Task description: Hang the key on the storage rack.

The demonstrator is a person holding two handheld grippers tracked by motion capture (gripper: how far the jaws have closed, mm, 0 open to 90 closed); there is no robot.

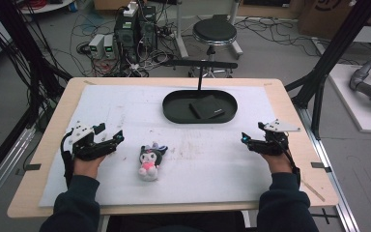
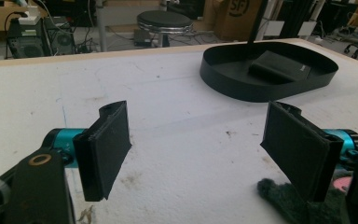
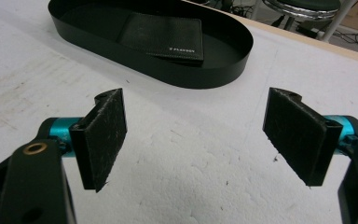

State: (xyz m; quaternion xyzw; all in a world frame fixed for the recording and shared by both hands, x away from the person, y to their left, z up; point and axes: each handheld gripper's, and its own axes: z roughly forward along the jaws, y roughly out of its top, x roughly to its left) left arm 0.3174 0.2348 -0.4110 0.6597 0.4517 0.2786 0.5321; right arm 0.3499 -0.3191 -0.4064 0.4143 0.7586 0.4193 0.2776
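A small plush toy (image 1: 149, 162) with a black hood and pink front lies on the white mat (image 1: 125, 111), near the front middle. At its left my left gripper (image 1: 112, 131) stands open, jaws wide apart, with nothing between them. In the left gripper view (image 2: 198, 149) the toy's dark fur (image 2: 284, 200) shows beside the right jaw. At the right side of the mat my right gripper (image 1: 252, 131) is open too and holds nothing (image 3: 196, 140). A black oval tray (image 1: 174, 113) at the back middle holds a black wallet (image 1: 206, 107).
A thin black post with a crossbar (image 1: 199, 77) rises from the tray's far edge. Behind the table are a round stool (image 1: 214, 31), computer boxes (image 1: 130, 29) and loose cables on the floor. Black frame legs stand at both sides.
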